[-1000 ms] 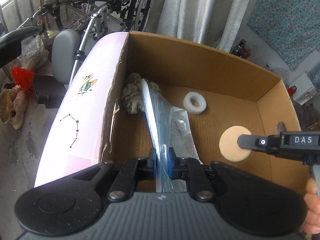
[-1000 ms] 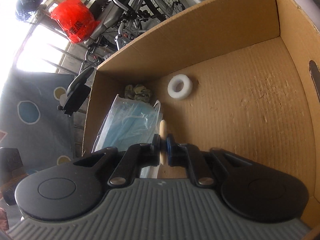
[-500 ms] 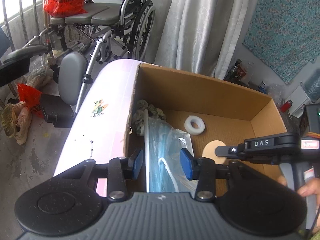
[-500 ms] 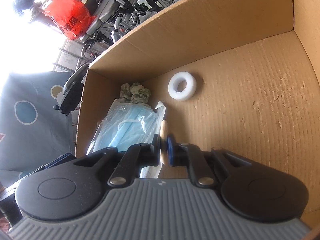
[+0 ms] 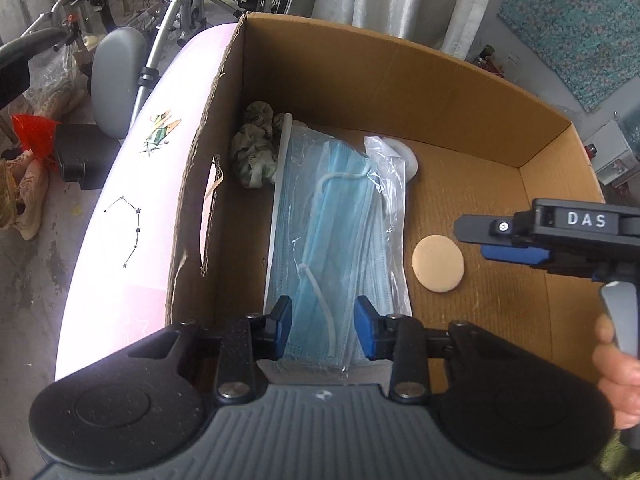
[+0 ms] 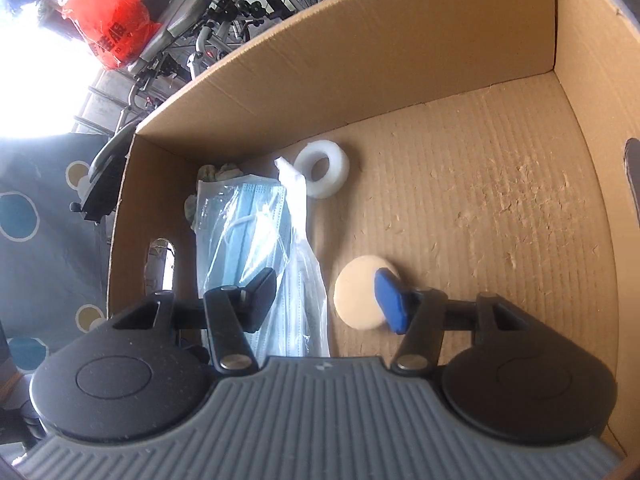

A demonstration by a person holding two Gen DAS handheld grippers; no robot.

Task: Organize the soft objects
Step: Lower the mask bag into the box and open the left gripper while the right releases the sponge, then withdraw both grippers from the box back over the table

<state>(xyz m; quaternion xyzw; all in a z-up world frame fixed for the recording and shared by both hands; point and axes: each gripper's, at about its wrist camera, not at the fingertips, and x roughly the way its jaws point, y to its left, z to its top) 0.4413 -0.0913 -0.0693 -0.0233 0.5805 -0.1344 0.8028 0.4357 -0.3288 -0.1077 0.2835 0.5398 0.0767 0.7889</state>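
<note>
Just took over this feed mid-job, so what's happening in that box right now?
A person is sorting soft items into a cardboard box with two handheld grippers. The bagged blue face masks and the beige round puff lie on the box floor, out of any grip. The left gripper hangs over the masks, jaws closing; the right gripper is opening above the puff. A white foam ring and a greenish scrunchie sit near the back.

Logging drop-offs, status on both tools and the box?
Left tool closing, nothing gripped; right tool opening. Mask pack, puff flat in box. Nothing obstructing.
</note>
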